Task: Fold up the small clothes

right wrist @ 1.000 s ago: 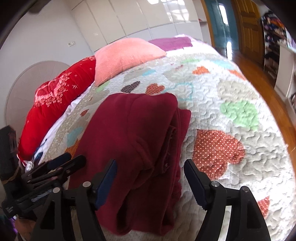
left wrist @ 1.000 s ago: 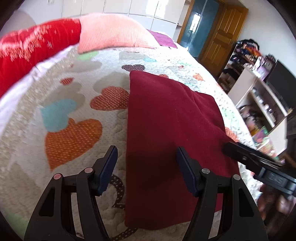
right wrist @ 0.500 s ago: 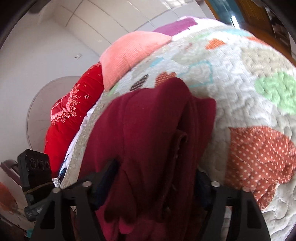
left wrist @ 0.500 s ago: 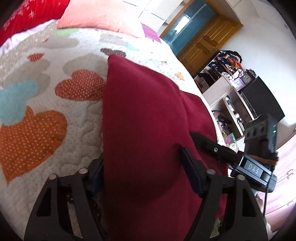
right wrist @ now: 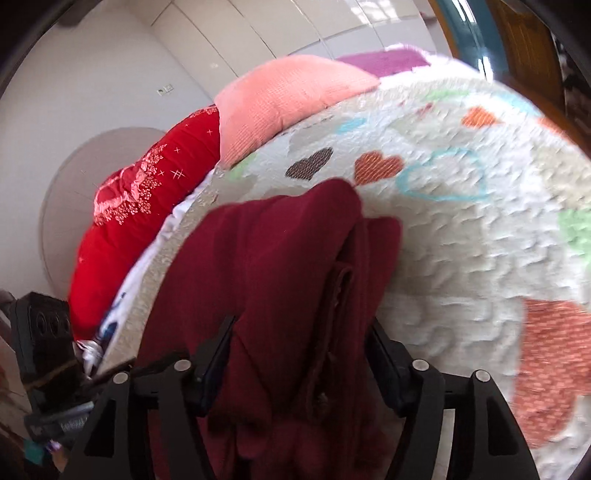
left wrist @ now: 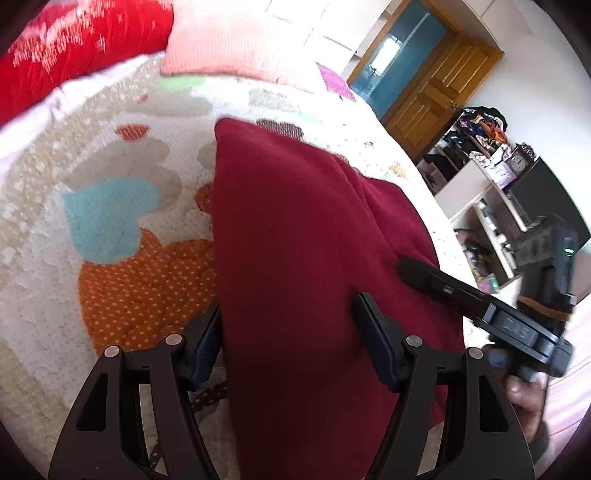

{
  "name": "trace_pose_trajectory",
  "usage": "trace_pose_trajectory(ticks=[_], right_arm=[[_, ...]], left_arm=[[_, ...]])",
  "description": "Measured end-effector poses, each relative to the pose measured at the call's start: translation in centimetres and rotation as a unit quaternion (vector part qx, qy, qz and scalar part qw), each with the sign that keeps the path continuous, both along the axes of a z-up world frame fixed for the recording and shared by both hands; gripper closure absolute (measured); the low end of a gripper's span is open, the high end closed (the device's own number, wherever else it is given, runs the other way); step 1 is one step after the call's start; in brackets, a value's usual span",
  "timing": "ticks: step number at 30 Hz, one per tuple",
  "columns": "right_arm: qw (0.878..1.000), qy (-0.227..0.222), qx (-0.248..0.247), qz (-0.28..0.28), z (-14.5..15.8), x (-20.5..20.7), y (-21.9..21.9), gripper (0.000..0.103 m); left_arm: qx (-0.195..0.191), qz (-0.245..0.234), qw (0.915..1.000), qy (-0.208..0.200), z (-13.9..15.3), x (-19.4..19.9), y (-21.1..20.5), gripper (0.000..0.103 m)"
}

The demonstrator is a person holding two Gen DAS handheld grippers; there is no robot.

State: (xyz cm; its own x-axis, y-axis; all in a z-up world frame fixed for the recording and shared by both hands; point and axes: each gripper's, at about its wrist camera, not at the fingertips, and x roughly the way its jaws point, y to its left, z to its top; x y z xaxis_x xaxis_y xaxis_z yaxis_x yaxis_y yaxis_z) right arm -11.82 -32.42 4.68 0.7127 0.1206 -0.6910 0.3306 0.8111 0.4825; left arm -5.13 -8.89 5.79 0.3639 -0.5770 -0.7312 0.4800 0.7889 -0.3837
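Observation:
A folded dark red garment (left wrist: 303,258) lies on the heart-patterned quilt (left wrist: 122,236). My left gripper (left wrist: 291,343) stands open astride its near left edge, one finger on each side, with the cloth raised between them. My right gripper (right wrist: 299,354) is open around the garment's (right wrist: 280,266) thick folded right edge, where several layers bunch between the fingers. The right gripper also shows in the left wrist view (left wrist: 480,306), lying along the garment's right side.
A red pillow (left wrist: 74,48) and a pink pillow (left wrist: 229,44) lie at the head of the bed. A wooden door (left wrist: 439,92) and cluttered shelves (left wrist: 491,192) stand beyond the bed's right side. White wardrobes (right wrist: 295,33) line the far wall.
Both grippers have moved forward onto the garment's near end. The cloth now sits between the fingers of each and is lifted off the quilt. The jaws have stayed wide.

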Motion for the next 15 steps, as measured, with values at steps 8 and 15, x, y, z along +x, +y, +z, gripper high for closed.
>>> trace_pose_trajectory(ticks=[8, 15], right_arm=[[0.988, -0.001, -0.148, 0.034, 4.0, -2.3, 3.5, 0.037], [0.990, 0.049, -0.128, 0.039, 0.5, -1.7, 3.5, 0.046]], left_arm=[[0.040, 0.028, 0.9983, -0.033, 0.7, -1.4, -0.2, 0.034], [0.082, 0.039, 0.9921, -0.086, 1.9, -2.5, -0.5, 0.034]])
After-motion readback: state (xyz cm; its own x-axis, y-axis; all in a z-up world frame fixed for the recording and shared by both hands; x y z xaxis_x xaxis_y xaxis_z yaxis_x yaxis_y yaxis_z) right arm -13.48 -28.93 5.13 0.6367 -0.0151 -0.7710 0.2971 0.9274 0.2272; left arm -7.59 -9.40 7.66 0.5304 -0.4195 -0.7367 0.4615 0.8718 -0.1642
